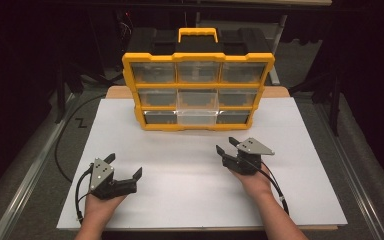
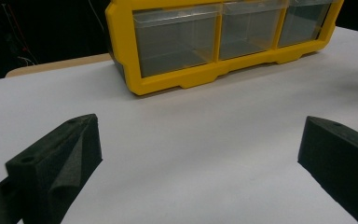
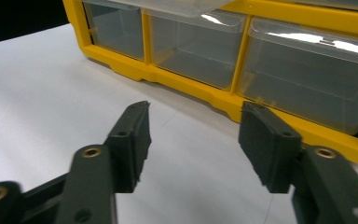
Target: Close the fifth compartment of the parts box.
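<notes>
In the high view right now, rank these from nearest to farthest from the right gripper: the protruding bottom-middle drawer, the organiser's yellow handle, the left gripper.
From the right gripper:
1. Bottom-middle drawer, just ahead and to its left, pulled slightly forward.
2. Left gripper, across the white board on the person's left.
3. Yellow handle, atop the organiser, at the back.

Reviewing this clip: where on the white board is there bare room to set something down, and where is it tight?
The white board is bare between the left gripper and the right gripper, and from there forward to the yellow drawer organizer. Bare strips also run along the organizer's left and right sides. It is tightest at the organizer's front, where the right gripper's open jaws sit nearest the bottom drawers.
</notes>
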Tool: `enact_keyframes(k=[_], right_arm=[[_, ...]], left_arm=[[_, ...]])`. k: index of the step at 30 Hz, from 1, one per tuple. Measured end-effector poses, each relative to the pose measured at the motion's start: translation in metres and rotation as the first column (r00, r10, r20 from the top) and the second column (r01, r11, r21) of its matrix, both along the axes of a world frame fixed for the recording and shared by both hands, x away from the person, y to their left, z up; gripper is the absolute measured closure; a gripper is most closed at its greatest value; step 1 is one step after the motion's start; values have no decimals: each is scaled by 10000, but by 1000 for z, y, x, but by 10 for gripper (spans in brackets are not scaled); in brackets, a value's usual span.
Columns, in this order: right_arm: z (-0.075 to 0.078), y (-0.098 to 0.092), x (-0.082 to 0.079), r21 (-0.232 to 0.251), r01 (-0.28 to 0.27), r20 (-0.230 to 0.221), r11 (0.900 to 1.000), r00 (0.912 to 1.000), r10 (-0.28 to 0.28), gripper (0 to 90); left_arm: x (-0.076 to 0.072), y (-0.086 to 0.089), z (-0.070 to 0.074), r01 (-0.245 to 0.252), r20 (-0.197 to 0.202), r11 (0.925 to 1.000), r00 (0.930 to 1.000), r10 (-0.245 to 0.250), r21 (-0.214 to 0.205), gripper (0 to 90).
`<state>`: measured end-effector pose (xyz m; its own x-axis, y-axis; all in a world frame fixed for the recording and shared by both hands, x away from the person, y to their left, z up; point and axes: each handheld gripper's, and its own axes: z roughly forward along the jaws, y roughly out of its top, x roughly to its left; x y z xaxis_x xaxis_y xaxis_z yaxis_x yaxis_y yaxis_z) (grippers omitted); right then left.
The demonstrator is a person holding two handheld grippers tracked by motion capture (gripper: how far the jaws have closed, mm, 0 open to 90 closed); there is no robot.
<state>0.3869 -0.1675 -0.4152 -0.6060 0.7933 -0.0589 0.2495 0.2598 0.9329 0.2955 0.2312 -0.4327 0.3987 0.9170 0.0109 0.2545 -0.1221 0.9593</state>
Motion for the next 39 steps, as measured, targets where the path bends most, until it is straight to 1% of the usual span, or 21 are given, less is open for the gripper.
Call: enact_keyframes(k=[1, 2, 3, 6, 7, 9, 10, 11, 12, 15, 21, 22, 27, 33, 36, 39], right_arm=[[0, 0, 0, 0, 0, 0, 10000, 10000, 0, 489], [0, 0, -1, 61, -60, 20, 10000, 10000, 60, 541], [0, 0, -1, 61, -60, 20, 10000, 10000, 60, 541], [0, 0, -3, 54, -212, 44, 9998, 9998, 212, 650], [0, 0, -3, 54, -212, 44, 9998, 9998, 212, 650], [1, 1, -4, 30, -264, 98, 9996, 9996, 264, 703], [0, 1, -5, 27, -393, 92, 9992, 9992, 393, 757], [0, 2, -5, 0, -447, 95, 9990, 9990, 447, 787], [0, 2, -5, 0, -447, 95, 9990, 9990, 447, 787], [-1, 2, -7, 14, -619, 120, 9981, 9980, 619, 893], [2, 2, -10, 43, -708, 290, 9975, 9971, 707, 900], [2, 2, -10, 40, -715, 332, 9974, 9969, 713, 900], [4, 2, -12, 93, -657, 453, 9978, 9968, 652, 900], [2, 5, -13, 77, -585, 432, 9983, 9974, 582, 900], [0, 9, -12, 28, -740, 313, 9973, 9968, 739, 900], [-1, 11, -11, 57, -811, 262, 9967, 9964, 809, 900]], left_arm=[[0, 0, 0, 0, 0, 10000, 10000, 0, 0, 3], [0, 0, 0, -4, -11, 10000, 10000, 4, -3, 3], [0, 0, 0, -1, -13, 10000, 10000, 1, 0, 3], [0, 0, 0, 30, -29, 10000, 10000, -30, 32, 3], [0, 0, 0, 30, -29, 10000, 10000, -30, 32, 3], [0, 0, 0, 27, -36, 10000, 10000, -27, 39, 2], [0, -1, 0, 23, -46, 10000, 10000, -22, 41, 2], [0, -1, -1, 10, -67, 10000, 10000, -10, 11, 3], [0, -1, -1, 10, -67, 10000, 10000, -10, 11, 3], [0, -1, -2, 14, -56, 10000, 10000, -14, -28, 3], [0, 1, -1, 4, -78, 9999, 10000, -4, -117, 3], [-1, 1, -1, 9, -14, 9999, 10000, -9, -155, 3], [-1, 1, -1, 95, -38, 9998, 9999, -96, -145, 3], [1, 0, -3, 117, -2, 9999, 9999, -117, -87, 3], [2, 0, -3, 153, -45, 9997, 9999, -154, -171, 3], [3, 1, -3, 160, 10, 9997, 9999, -160, -175, 3]])
